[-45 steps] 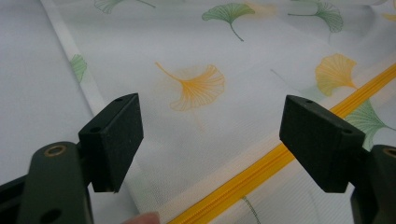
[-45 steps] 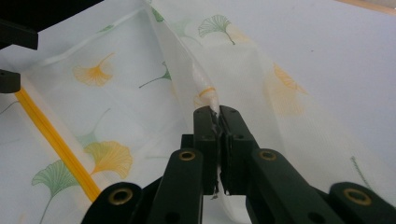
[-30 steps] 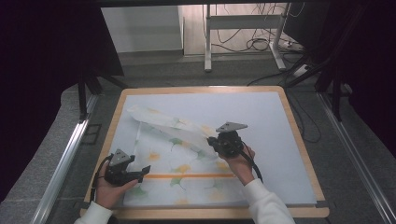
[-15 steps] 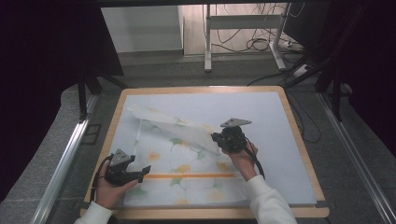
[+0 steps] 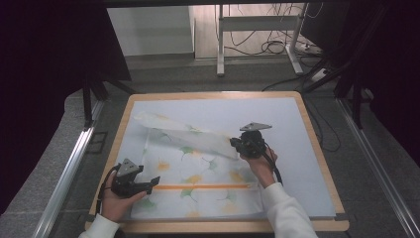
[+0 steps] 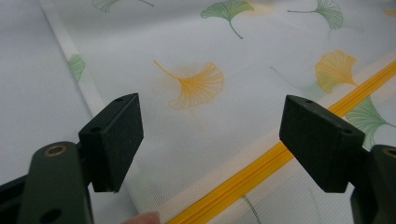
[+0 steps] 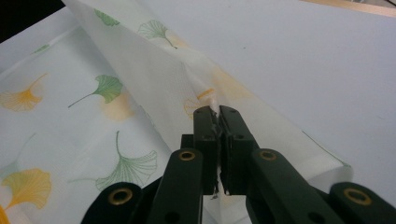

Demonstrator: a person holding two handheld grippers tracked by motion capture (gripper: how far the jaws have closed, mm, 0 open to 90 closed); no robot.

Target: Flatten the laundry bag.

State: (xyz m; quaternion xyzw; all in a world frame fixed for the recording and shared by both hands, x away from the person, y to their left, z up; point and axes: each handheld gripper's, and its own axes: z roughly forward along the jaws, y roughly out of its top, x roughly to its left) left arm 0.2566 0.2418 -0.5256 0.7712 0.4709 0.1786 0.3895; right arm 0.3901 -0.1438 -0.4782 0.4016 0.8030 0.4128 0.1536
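A white mesh bag (image 5: pixel 198 178) printed with green and yellow ginkgo leaves lies on the pale blue mat, an orange zipper (image 5: pixel 198 187) running across it. Its far part is folded over toward the front. My right gripper (image 5: pixel 237 145) is shut on the folded edge (image 7: pixel 205 100) and holds it a little above the mat. My left gripper (image 5: pixel 154 181) rests at the bag's near left corner, open, its jaws wide apart over the mesh (image 6: pixel 210 107) and the zipper (image 6: pixel 261 163), touching nothing between them.
The mat sits on a wooden-rimmed table (image 5: pixel 322 148). Bare mat (image 5: pixel 292 168) lies to the right of the bag and behind it. Dark frames, metal rails (image 5: pixel 64 173) and floor cables (image 5: pixel 277 47) surround the table.
My right gripper has carried the folded edge a little to the right and slightly toward the back. The left gripper has stayed in place.
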